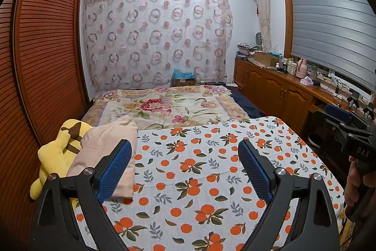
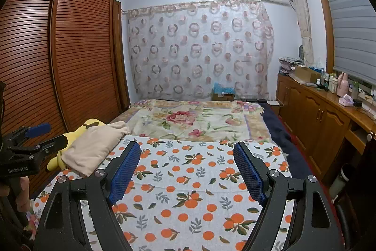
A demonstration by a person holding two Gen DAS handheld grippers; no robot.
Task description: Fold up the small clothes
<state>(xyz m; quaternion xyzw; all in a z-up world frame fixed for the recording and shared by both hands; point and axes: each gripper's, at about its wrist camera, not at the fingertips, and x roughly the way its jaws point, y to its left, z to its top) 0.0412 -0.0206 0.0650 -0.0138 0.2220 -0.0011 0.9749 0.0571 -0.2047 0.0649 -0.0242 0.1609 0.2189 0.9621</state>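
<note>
Over the orange-print cloth on the bed, I am holding both grippers, left and right, fingers spread wide and gripping nothing. The beige garment is lying at the cloth's left edge, leaning against a yellow plush, beside my left fingers.

Beige garment, yellow plush toy, orange-fruit-print white sheet, blue-padded fingers.
</note>
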